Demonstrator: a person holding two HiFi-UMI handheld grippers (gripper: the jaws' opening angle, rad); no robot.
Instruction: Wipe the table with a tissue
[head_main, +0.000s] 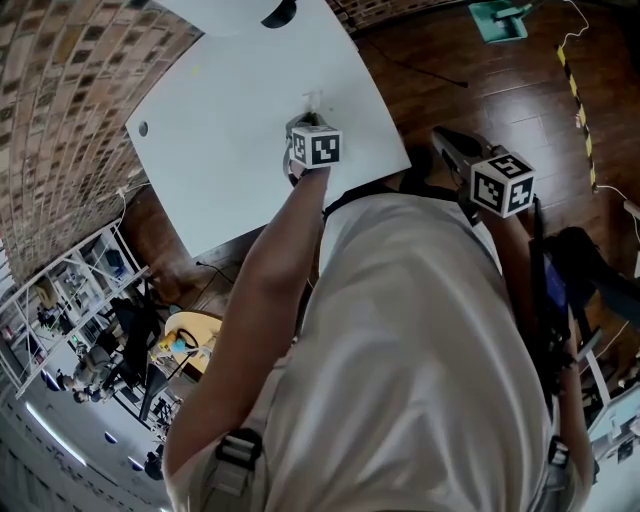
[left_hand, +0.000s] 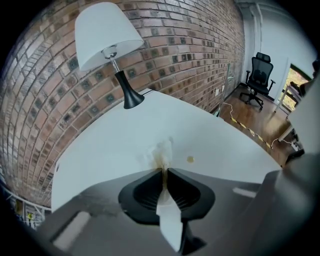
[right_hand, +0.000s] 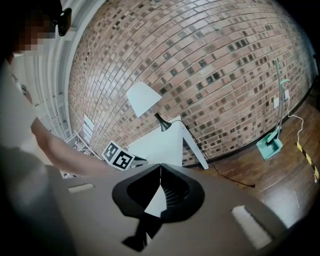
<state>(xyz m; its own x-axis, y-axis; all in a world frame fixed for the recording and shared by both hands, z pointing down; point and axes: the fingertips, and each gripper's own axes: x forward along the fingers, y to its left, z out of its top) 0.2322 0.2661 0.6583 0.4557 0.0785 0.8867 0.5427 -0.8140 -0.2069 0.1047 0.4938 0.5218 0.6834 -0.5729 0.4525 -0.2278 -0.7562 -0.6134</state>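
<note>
Beige shirt (head_main: 420, 350); grey left gripper (left_hand: 164, 172), grey right gripper (right_hand: 160, 167)

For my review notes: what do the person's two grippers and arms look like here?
Both the left gripper and the right gripper have grey bodies and black, rounded jaws with ribbed inner faces. Each carries a white cube printed with black square markers. The person wears a light top with dark buckled straps; the left arm is bare.

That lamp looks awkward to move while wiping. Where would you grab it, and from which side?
Probably the lamp's thin stem, between the white shade and flared black base. Come in level from the table's open side: the lamp stands upright, the brick wall is behind it, and the shade is too wide.
</note>
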